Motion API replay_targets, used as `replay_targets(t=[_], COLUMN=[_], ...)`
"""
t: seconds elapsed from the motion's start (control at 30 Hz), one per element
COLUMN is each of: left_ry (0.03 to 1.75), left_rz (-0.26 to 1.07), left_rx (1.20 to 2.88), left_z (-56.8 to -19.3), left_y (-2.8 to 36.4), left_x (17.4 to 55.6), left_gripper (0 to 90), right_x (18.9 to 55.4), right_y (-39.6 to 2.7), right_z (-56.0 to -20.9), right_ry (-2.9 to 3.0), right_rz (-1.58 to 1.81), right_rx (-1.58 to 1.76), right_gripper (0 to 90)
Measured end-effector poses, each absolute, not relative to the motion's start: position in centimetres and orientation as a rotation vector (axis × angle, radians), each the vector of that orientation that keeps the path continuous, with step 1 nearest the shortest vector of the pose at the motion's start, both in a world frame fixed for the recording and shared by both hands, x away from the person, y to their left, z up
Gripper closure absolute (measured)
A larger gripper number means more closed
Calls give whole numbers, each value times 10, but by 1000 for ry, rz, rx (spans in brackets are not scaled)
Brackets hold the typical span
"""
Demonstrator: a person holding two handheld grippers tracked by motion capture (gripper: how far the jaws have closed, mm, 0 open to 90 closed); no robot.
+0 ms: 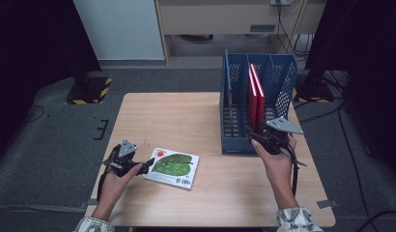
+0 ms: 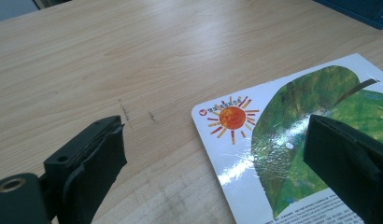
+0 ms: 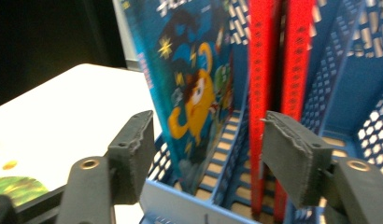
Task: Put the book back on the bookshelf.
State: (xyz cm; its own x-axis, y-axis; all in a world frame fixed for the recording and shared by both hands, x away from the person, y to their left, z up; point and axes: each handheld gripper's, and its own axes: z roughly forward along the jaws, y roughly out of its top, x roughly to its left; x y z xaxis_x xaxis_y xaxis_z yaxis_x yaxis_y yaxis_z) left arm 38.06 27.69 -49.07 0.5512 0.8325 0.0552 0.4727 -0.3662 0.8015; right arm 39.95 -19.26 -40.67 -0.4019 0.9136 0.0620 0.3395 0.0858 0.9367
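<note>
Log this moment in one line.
left gripper: open, at book | right gripper: open, at rack | red books: racked

**Picture books and file rack**

Green-leaf picture book (image 1: 172, 167): flat on the table, cover up, white border, orange sun at one corner; near the front-left edge. Blue mesh file rack (image 1: 234, 145): upright at the table's right. Two red books (image 1: 256, 96): standing side by side in a middle compartment. Blue cartoon-cover book (image 3: 189, 88): upright, slightly tilted, in the neighbouring compartment.
</note>
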Motion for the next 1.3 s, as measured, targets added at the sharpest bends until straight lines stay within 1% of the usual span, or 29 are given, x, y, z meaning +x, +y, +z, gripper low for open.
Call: replay_targets(t=[0.27, 0.43, 0.53, 1.03, 1.3], left_ry=[1036, 1027, 1027, 1036, 1036], left_rz=[572, 536, 508, 477, 438], left_rx=[2045, 2055, 2058, 2099, 2154], left_z=[-495, -497, -499, -505, -511], left_y=[273, 271, 269, 270, 265], left_x=[381, 378, 376, 362, 362], left_gripper=[46, 47, 52, 52, 51], right_x=[386, 379, 375, 362, 360], right_y=[-179, -165, -157, -114, -100], right_z=[-418, -427, -435, -463, -476], right_ry=[1879, 1942, 1980, 2143, 2200], right_rz=[1333, 1351, 1362, 1422, 1393], right_rx=[1192, 1148, 1125, 1020, 984], right_gripper=[243, 205, 190, 134, 99])
